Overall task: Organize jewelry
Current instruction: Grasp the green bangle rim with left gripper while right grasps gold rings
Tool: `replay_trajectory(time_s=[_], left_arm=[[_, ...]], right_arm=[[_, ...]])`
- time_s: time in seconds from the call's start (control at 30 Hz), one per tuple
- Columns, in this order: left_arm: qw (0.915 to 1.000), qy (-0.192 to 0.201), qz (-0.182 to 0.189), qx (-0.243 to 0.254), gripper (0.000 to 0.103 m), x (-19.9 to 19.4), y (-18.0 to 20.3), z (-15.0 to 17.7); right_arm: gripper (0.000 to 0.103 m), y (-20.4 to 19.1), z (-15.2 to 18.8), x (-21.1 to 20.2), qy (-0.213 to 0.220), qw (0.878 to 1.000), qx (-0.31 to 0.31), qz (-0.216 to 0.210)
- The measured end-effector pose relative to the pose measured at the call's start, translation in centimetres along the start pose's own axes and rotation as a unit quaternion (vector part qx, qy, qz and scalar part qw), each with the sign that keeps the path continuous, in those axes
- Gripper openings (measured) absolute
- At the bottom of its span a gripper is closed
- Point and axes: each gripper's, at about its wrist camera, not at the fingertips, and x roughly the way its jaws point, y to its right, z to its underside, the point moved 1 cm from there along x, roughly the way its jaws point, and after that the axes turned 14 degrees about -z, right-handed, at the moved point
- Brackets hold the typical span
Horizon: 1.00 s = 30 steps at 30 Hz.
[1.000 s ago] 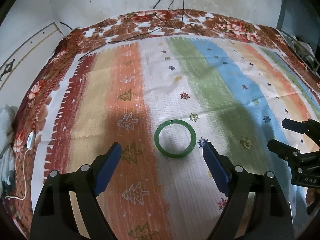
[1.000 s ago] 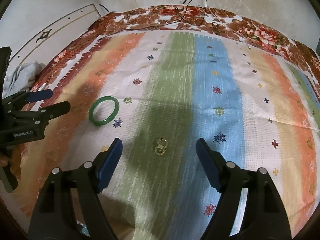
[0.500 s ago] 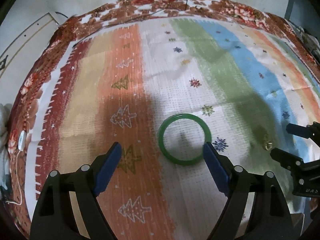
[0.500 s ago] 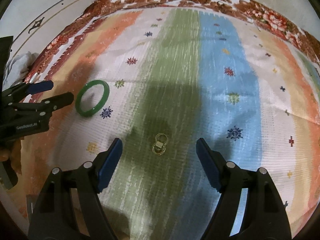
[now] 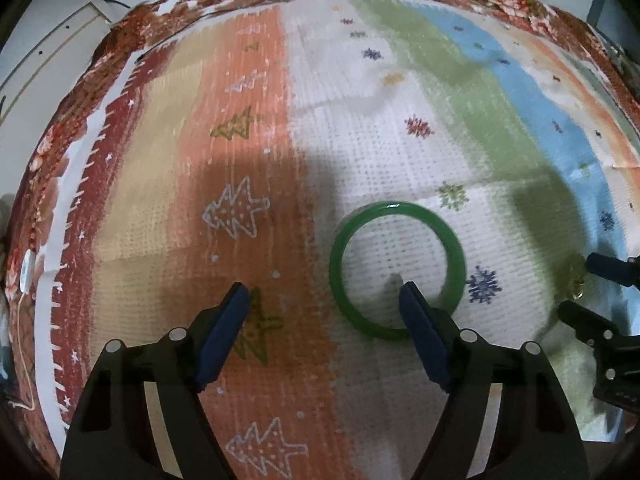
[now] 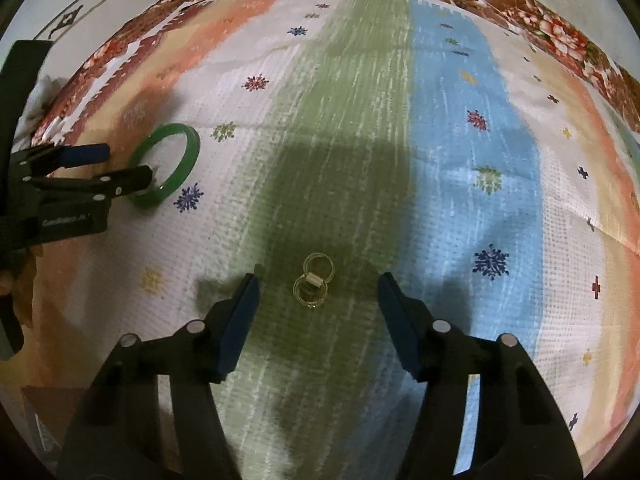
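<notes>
Both sets of jaws are standing apart and have just been closing a little. On the left gripper [image 5: 322, 300], the right-hand blue pad [image 5: 420, 332] is reaching inside the green bangle [image 5: 362, 220] while the other pad is sitting outside it over the orange stripe, so the near-left arc of the ring is lying between the pads; neither pad is pressing on it as far as the frames show. The right gripper [image 6: 318, 292] is hanging just above the pair of small gold rings [image 6: 314, 282], which are sitting between its pads without being touched.

Everything is resting on a striped cloth [image 6: 360, 120] spread flat over a bed or table. Its weave is looking coarse and waffle-like, with broad bands of orange, cream, white, green and blue, dotted with small snowflake and tree motifs. Around the far and left edges a brown floral border [image 5: 224, 12] is showing, and beyond it a pale wall is rising, with thin dark cables trailing onto the cloth.

The bangle is lying flat on the white band, smooth, glossy and round, catching a highlight on its far rim. Further right on the green band, the gold rings are thin hoops, joined by a small pale tag. Hard shadows of both tools are falling across the cloth.
</notes>
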Motion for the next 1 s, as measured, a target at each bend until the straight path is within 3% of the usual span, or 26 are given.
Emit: replay_trajectory(time_s=[0.17, 0.27, 0.4, 0.53, 1.0], left_arm=[[1.0, 0.005, 0.007, 0.004, 0.069, 0.1, 0.2, 0.0], [0.9998, 0.01, 0.009, 0.016, 0.054, -0.2, 0.7, 0.1], [0.9994, 0.006, 0.014, 0.03, 0.023, -0.5, 1.5, 0.2], [0.9993, 0.003, 0.017, 0.034, 0.01, -0.6, 1.7, 0.4], [0.9977, 0.003, 0.066, -0.013, 0.007, -2.3, 0.1, -0.1]], right_arm=[[0.045, 0.1, 0.1, 0.0, 0.004, 1.0, -0.006, 0.004], [0.037, 0.0, 0.2, 0.0, 0.005, 1.0, -0.01, 0.001], [0.021, -0.3, 0.3, 0.1, 0.002, 1.0, -0.015, -0.007], [0.019, -0.2, 0.4, 0.0, 0.004, 1.0, -0.01, -0.013], [0.018, -1.1, 0.0, -2.1, 0.029, 0.999, -0.007, -0.031]])
